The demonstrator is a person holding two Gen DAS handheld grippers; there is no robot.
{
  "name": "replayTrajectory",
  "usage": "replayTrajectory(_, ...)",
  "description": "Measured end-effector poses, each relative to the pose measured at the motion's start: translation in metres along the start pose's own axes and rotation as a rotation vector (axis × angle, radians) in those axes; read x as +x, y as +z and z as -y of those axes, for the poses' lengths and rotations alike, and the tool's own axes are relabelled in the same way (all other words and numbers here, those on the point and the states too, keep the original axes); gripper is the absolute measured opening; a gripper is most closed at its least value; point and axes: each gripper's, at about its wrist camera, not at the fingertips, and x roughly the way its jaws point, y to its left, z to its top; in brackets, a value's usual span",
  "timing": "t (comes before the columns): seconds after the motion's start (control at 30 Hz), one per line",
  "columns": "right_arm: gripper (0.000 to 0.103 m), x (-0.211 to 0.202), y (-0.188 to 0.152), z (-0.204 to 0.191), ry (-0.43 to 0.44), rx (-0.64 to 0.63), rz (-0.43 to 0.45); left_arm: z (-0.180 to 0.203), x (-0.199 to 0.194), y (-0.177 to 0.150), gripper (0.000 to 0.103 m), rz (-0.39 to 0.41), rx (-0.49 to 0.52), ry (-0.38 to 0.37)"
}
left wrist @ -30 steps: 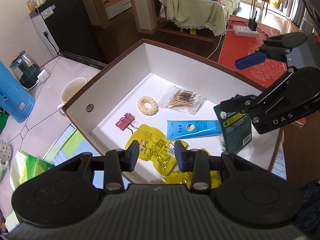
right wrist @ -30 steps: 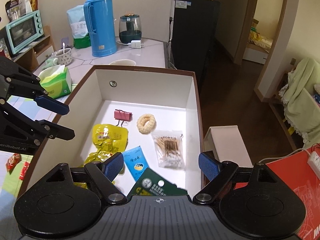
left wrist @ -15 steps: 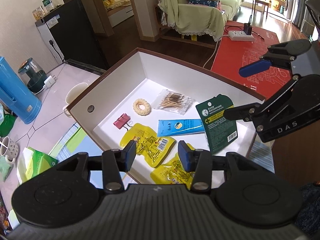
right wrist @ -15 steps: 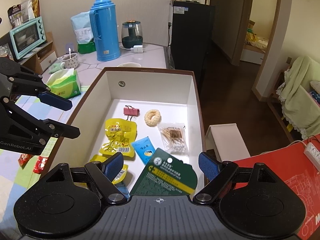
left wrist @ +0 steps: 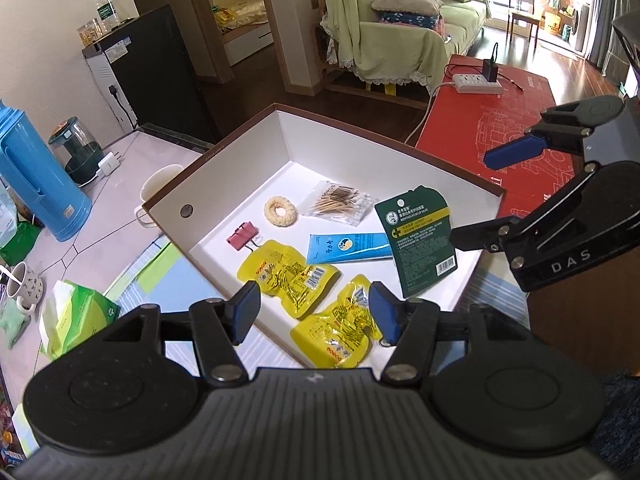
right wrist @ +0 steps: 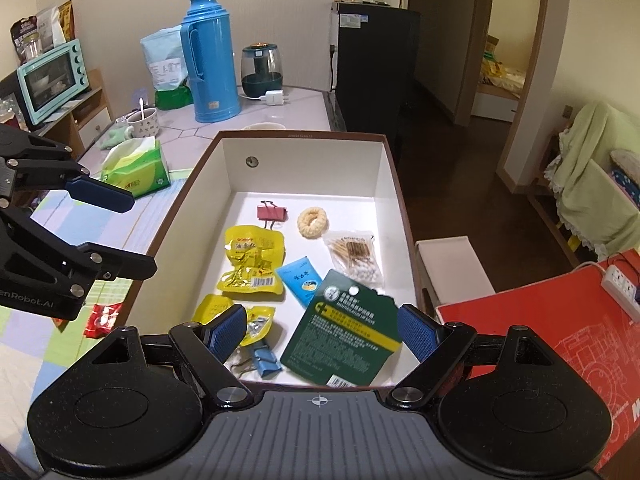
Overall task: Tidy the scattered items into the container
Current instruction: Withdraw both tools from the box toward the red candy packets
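The white box (right wrist: pixel 300 134) (left wrist: pixel 360 152) holds yellow packets (right wrist: pixel 252 260) (left wrist: pixel 288 276), a blue tube (right wrist: pixel 300 280), cotton swabs (right wrist: pixel 354 256), a cream ring (right wrist: pixel 313 222), a red clip (right wrist: pixel 272 214) and a blue clip (right wrist: pixel 264 360). A green card (right wrist: pixel 344 344) (left wrist: pixel 420 244) tilts at the box's near end, under my right gripper (right wrist: pixel 320 332) (left wrist: pixel 480 196), which is wide open. Whether the card touches a finger I cannot tell. My left gripper (left wrist: pixel 314 316) (right wrist: pixel 128 236) hovers open over the box's left rim, holding nothing. A red wrapper (right wrist: pixel 102 318) lies outside on the tablecloth.
A green tissue pack (right wrist: pixel 136 168), a mug (right wrist: pixel 142 122), a blue thermos (right wrist: pixel 210 60) and a white cup (left wrist: pixel 158 188) stand on the table left of and behind the box. A white stool (right wrist: pixel 452 264) and a red mat (left wrist: pixel 500 120) are to the right.
Both grippers have risen and drawn back from the box. The green card has tipped from nearly upright to a flatter lean. The left jaws have spread wider.
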Motion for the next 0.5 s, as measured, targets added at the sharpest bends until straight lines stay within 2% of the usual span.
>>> replayTrajectory(0.17, 0.085, -0.003, -0.002, -0.011, 0.006, 0.024, -0.004, -0.006, -0.011, -0.013, 0.066, 0.007, -0.019, 0.012)
replayTrajectory(0.5, 0.085, -0.008, -0.002, -0.039, 0.01, 0.05, -0.003, -0.033, -0.043, -0.051, 0.071, 0.029, -0.077, 0.033)
